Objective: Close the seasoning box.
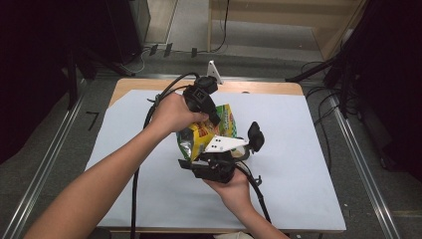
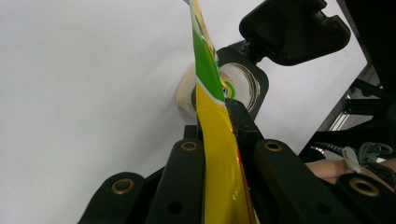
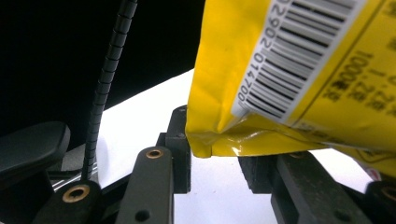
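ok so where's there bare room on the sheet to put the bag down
The white sheet is bare along its left side and right side. The middle is crowded: both hands, the yellow bag and the tape roll beside it.

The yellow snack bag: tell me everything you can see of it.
The yellow snack bag is a glossy, crinkled foil-like pouch, yellow with a green band and printed graphics on one face, a white barcode panel and dark print on the other. It is held up above the white table cover between both tools. The left gripper is shut on its thin flattened edge, seen edge-on in the left gripper view. The right gripper sits under its folded lower corner, the jaws apart on either side of it.
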Demonstrator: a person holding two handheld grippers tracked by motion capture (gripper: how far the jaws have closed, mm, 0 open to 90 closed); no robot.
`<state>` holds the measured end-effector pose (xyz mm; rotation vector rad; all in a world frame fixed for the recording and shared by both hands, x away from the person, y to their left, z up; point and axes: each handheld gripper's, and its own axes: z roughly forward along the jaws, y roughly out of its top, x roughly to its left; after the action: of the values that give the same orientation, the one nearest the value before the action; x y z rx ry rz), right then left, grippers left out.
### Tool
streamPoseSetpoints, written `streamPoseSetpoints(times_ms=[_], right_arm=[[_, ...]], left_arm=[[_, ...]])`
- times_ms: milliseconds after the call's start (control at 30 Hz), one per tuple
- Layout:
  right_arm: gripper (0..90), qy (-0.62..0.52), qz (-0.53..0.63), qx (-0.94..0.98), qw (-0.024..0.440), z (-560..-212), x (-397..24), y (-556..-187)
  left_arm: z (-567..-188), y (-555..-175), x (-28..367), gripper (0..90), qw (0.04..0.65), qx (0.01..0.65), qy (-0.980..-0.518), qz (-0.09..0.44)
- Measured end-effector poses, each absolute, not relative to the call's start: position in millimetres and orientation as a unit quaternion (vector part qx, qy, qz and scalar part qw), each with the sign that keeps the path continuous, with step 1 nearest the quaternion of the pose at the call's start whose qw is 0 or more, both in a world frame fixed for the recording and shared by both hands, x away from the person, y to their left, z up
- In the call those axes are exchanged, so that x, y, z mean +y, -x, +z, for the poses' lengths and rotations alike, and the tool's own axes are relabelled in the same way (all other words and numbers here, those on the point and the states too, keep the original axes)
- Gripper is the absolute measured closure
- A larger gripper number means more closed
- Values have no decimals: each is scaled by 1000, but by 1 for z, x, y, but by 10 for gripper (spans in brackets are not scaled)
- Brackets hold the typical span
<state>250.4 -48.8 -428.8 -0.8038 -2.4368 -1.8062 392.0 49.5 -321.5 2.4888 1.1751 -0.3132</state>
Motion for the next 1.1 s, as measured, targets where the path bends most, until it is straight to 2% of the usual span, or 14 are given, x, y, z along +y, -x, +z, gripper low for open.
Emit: streamPoseSetpoints(times_ms=[1100], right_arm=[[698, 254, -576, -777, -1, -427, -48, -250]], left_arm=[[-322, -392, 48, 859, 184, 416, -884, -113]])
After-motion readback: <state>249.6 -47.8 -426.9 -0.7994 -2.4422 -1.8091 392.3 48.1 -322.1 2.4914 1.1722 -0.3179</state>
